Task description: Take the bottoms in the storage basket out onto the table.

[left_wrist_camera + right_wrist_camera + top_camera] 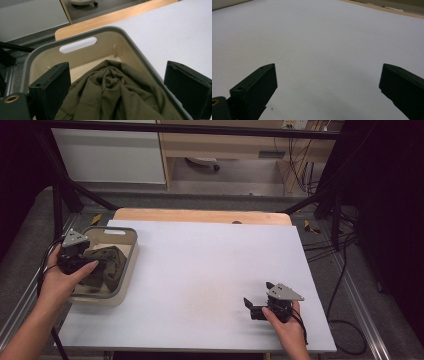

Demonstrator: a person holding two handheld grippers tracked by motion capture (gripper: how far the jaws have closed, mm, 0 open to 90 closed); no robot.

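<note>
Olive cloth (112,95) sits bunched in the grey-rimmed bin (131,257) at the tabletop's left edge: soft, light, floppy. Your left hand-held gripper (117,87) hangs over it, jaws spread; pinch a raised fold near the middle (edges will trail). Right hand-held gripper (329,87) is released over bare tabletop (210,265).

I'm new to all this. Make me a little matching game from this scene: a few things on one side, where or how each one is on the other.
Things:
1. olive cloth
2. bin
3. left gripper
4. right gripper

Places or states:
a. open, low over bare white table
b. crumpled inside the bin
c. at the table's left edge
d. open, over the cloth

Pairs: 1-b, 2-c, 3-d, 4-a
</note>
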